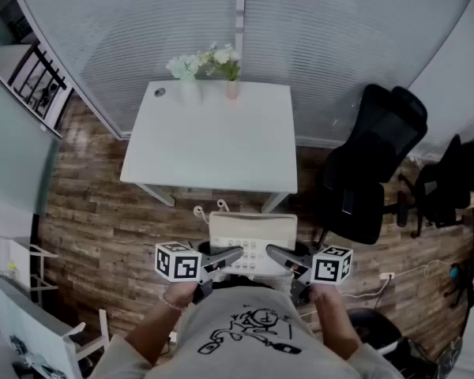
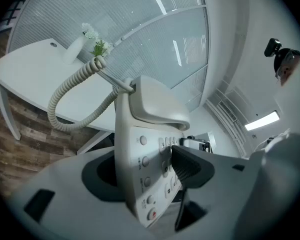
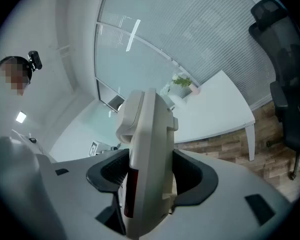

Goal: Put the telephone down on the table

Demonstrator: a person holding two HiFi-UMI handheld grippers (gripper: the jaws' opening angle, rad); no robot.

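Cream telephone clamped in left gripper and right gripper, coiled cord clearest in left gripper view

Telephone before table, chair rightward

Smooth plastic telephone, matt white table, wood-plank floor.

Grey shirt with black cartoon print noted. The left gripper and right gripper have pale grey bodies, dark ribbed pads, and white cubes bearing black square markers.
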